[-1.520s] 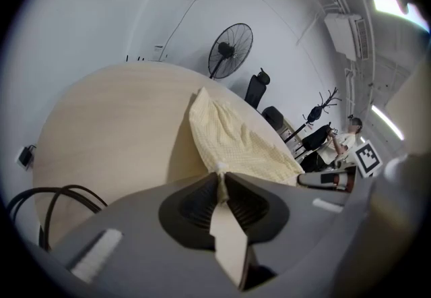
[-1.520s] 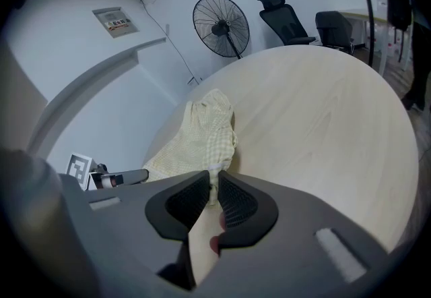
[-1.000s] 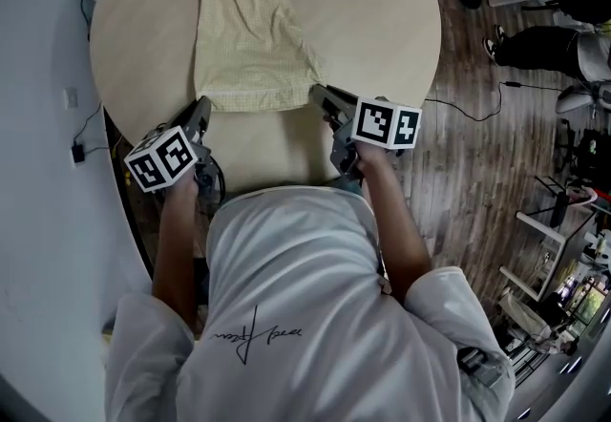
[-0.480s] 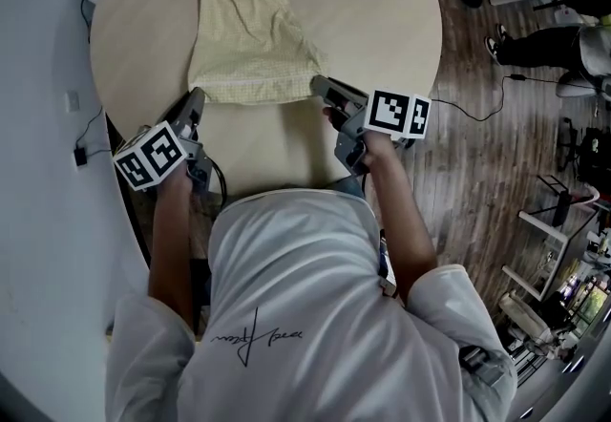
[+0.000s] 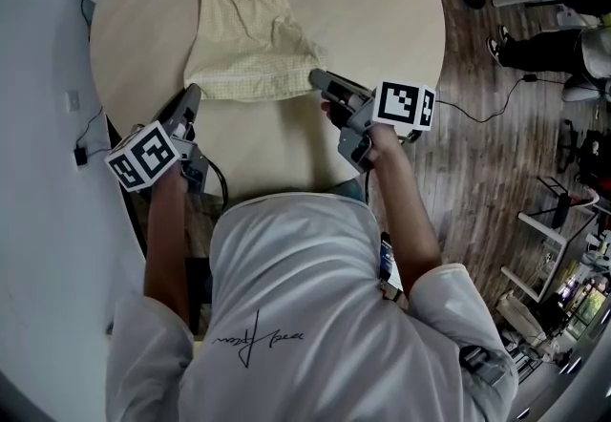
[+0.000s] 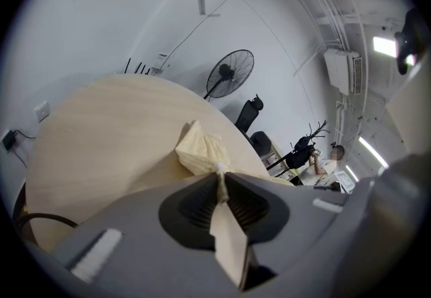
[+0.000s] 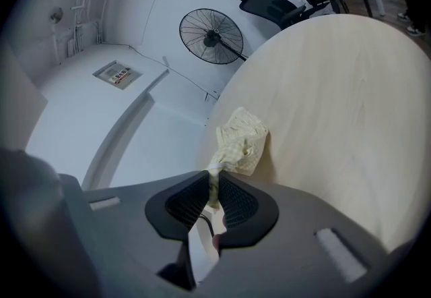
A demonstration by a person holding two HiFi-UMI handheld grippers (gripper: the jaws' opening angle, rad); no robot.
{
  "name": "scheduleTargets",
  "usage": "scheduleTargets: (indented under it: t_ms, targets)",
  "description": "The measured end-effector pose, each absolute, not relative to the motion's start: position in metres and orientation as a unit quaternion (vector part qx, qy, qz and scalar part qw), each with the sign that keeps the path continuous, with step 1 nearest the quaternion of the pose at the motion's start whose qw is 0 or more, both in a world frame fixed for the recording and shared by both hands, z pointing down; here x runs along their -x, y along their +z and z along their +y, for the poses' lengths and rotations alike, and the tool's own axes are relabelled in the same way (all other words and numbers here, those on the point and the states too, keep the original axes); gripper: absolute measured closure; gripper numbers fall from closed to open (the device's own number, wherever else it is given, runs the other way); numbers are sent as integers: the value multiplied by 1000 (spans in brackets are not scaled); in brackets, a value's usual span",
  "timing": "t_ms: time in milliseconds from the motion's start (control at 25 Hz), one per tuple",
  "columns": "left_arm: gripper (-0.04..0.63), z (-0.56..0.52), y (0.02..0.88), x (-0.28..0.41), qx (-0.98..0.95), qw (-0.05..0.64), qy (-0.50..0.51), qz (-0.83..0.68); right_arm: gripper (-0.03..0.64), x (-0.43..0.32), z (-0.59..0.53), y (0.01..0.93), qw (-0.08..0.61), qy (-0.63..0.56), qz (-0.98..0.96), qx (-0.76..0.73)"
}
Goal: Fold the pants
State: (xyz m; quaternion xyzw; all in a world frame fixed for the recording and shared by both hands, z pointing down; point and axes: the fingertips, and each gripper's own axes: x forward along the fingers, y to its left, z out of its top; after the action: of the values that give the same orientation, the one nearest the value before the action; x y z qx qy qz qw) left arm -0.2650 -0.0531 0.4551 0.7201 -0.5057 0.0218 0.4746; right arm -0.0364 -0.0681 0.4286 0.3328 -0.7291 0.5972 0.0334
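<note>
Both grippers are on the cloth here. The pale yellow checked pants (image 5: 250,38) lie on the round wooden table (image 5: 382,19), toward its far left as the head view has it. Their far end is flat on the top and the near hem is gathered up at its two corners. The left gripper (image 5: 191,95) has the near-left corner: in the left gripper view its ribbed pads are clamped tight on a thin fold of fabric, which runs out from the tips to the bunched cloth just beyond. The right gripper (image 5: 318,79) has the near-right corner, its pads pinched on a narrow twist of the same cloth. The hem spans the gap between the two sets of tips; whether its middle touches the tabletop is hard to tell from above. Both grippers angle down toward the table, marker cubes facing up. Beyond the far rim, a black fan (image 7: 211,36) stands against the white wall.
</note>
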Motion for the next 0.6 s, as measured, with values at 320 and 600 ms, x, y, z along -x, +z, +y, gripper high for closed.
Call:
scheduleTargets:
  t_ms: [320,600]
  targets:
    - [506,-52,453,268,-720,474,5,-507,578,37,-68,427,23,616,-715,-329]
    - [506,-54,450,269,-726,470,-7,-502,578,35,-73,426,32,615,-716,-330]
